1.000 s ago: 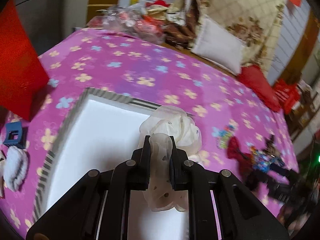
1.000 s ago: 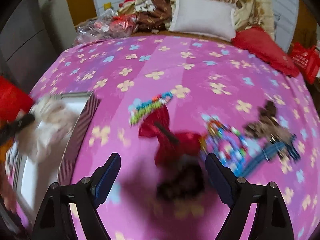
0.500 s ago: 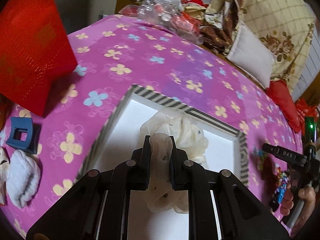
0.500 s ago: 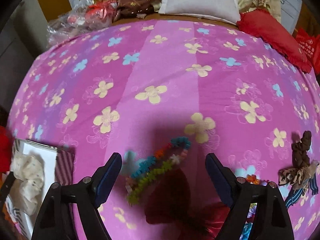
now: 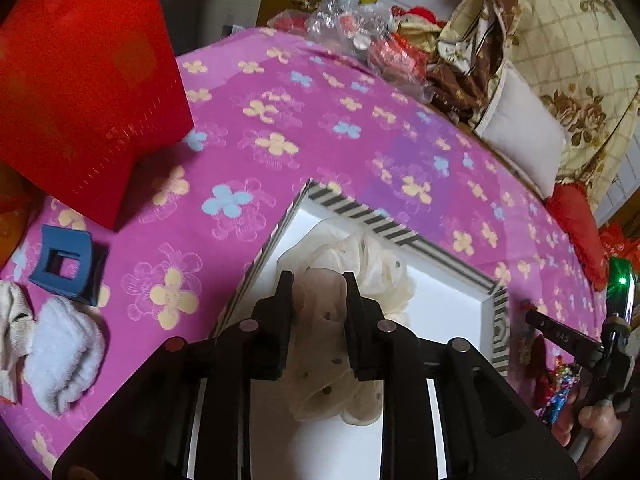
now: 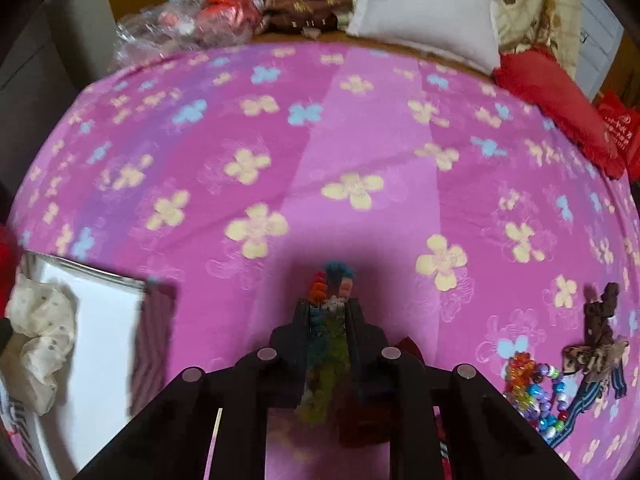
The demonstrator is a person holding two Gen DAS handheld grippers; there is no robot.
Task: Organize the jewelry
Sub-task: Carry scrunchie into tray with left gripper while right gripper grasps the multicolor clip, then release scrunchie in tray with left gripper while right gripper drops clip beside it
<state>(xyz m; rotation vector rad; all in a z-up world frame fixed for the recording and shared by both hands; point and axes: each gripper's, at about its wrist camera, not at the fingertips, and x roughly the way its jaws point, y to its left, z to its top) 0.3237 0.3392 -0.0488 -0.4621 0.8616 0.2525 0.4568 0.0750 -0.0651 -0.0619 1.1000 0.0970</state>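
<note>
My left gripper [image 5: 319, 280] is shut on a cream dotted scrunchie [image 5: 352, 280] and holds it over the white inside of a striped-rim box [image 5: 360, 210]. The scrunchie [image 6: 40, 328] and box [image 6: 154, 320] also show at the left of the right wrist view. My right gripper [image 6: 328, 310] is shut on a fuzzy multicoloured hair band [image 6: 330, 292] just above the pink flowered bedspread [image 6: 320, 140]. A beaded bracelet [image 6: 534, 392], a brown bow clip [image 6: 600, 332] and a striped blue band [image 6: 588, 400] lie to its right.
A red box [image 5: 80, 92] stands at the left. A blue claw clip [image 5: 66, 266] and a white fluffy scrunchie [image 5: 60, 356] lie beside the striped box. Pillows [image 6: 424, 12], a red cushion [image 6: 560, 100] and plastic bags [image 5: 360, 36] line the far bed edge.
My right gripper has come down and shut on the multicoloured hair band; it was open before. My left gripper has carried the cream scrunchie further over the box.
</note>
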